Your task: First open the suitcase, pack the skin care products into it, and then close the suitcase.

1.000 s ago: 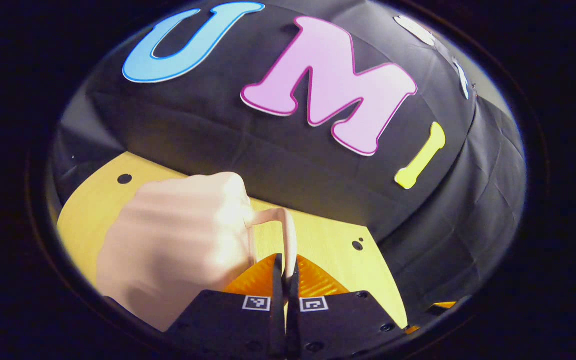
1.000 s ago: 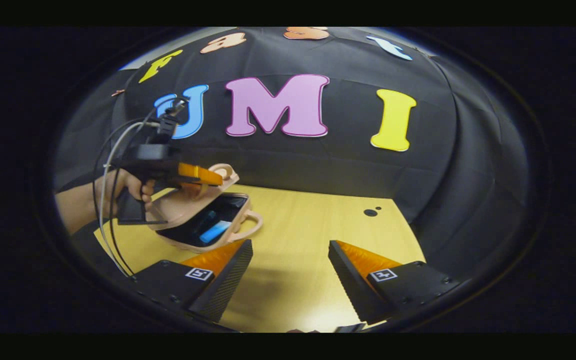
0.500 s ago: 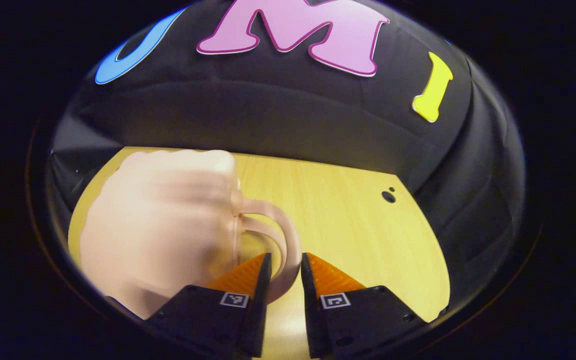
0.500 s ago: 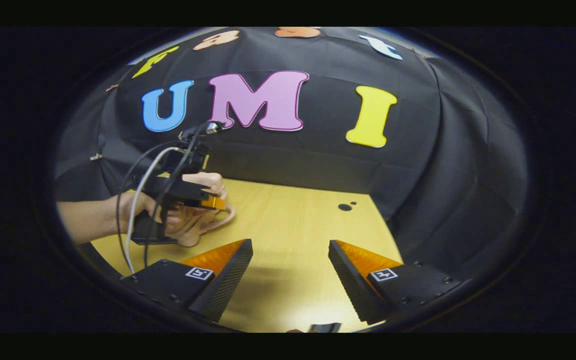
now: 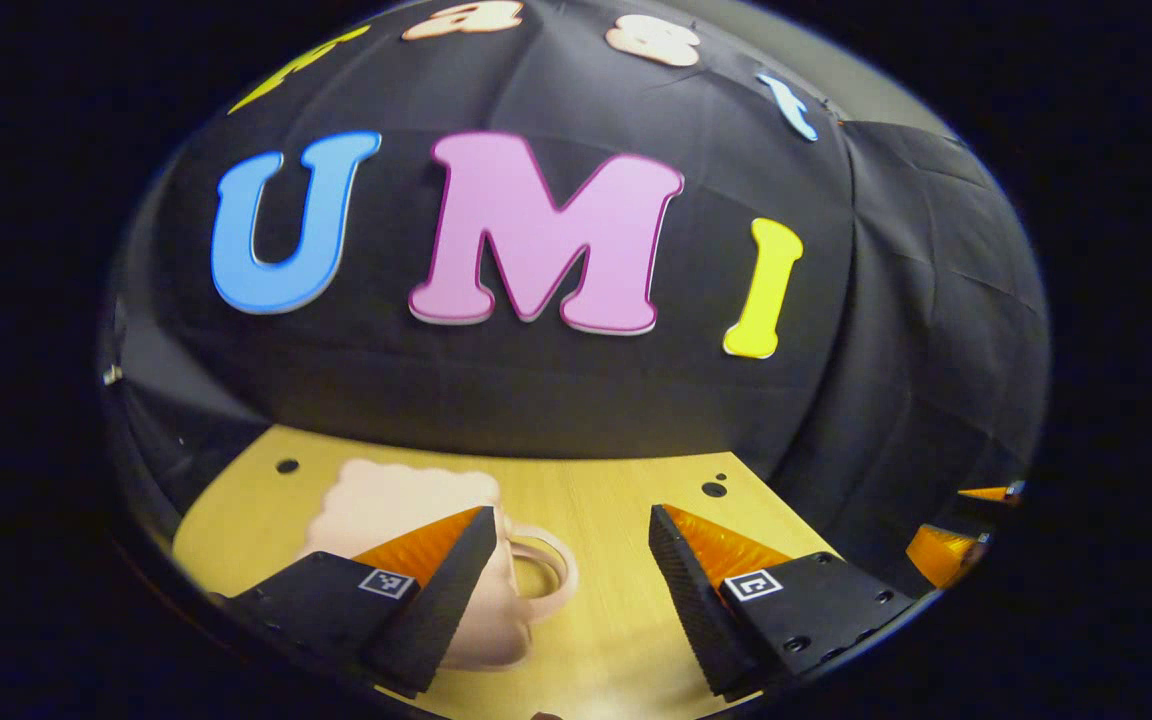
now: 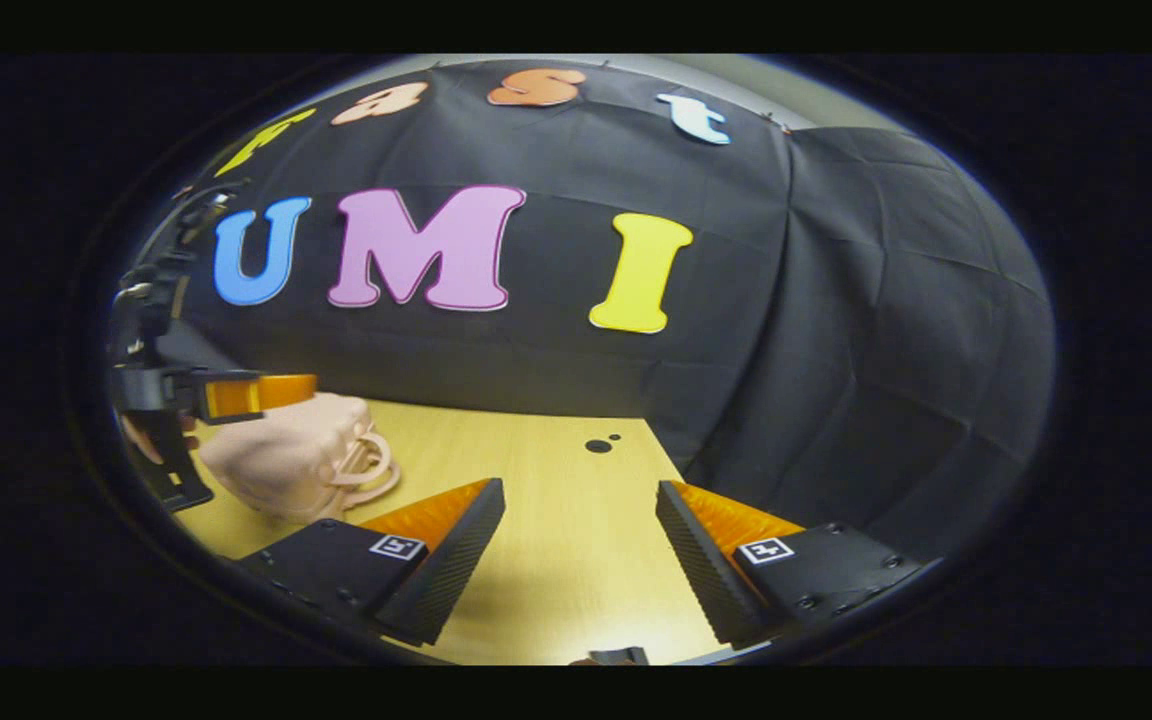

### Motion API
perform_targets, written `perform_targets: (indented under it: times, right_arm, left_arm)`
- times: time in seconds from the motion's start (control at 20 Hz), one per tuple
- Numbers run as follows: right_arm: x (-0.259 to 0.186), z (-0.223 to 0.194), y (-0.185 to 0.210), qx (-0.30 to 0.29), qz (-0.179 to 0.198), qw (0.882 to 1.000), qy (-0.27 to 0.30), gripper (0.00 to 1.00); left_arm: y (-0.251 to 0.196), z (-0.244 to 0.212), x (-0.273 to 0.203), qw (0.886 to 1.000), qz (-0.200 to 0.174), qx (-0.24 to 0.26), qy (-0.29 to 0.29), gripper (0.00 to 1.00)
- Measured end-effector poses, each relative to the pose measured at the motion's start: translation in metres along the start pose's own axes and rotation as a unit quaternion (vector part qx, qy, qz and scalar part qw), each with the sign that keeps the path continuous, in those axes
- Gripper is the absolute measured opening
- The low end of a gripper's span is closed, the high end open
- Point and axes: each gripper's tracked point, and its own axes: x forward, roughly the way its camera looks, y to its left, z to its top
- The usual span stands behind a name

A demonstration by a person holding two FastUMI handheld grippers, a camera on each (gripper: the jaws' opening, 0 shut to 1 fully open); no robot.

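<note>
text: none readable | gripper (image 6: 576,535) fingers (image 6: 436,560) — square coded markers only — no words

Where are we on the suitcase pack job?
Looks essentially finished. The small pink hard-shell suitcase lies shut on the wooden table, its two loop handles together, so packing and closing appear done; contents are hidden. Nothing is in hand: the left tool and right tool are both open, clear of the case. Nothing visibly remains.

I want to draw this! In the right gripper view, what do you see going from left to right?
Other gripper → pink suitcase → this gripper's left finger → two dark holes in the table → its right finger.
</note>
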Motion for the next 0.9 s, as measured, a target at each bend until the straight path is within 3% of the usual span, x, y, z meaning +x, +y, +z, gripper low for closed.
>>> perform_targets:
  times: [0.15, 0.3, 0.5, 0.75, 0.9]
  right_arm:
    - [-0.025, 0.021, 0.019, 0.03, 0.005, 0.999, -0.037, 0.97]
    - [-0.055, 0.036, 0.049, 0.037, 0.022, 0.997, -0.071, 0.97]
    - [-0.096, 0.054, 0.09, 0.018, 0.048, 0.991, -0.127, 0.97]
    - [-0.128, 0.046, 0.134, 0.021, 0.09, 0.987, -0.133, 0.95]
    - [-0.134, 0.05, 0.139, 0.028, 0.092, 0.985, -0.143, 0.94]
  left_arm:
    - [0.006, 0.039, -0.062, 0.997, 0.015, 0.032, -0.067, 0.95]
    - [0.005, 0.028, -0.102, 0.998, -0.004, 0.031, -0.058, 0.96]
    - [0.026, 0.018, -0.164, 0.997, 0.009, 0.033, -0.069, 0.96]
    - [0.05, 0.005, -0.195, 0.997, 0.028, 0.042, -0.063, 0.96]
    - [0.058, 0.003, -0.205, 0.997, 0.029, 0.021, -0.064, 0.96]
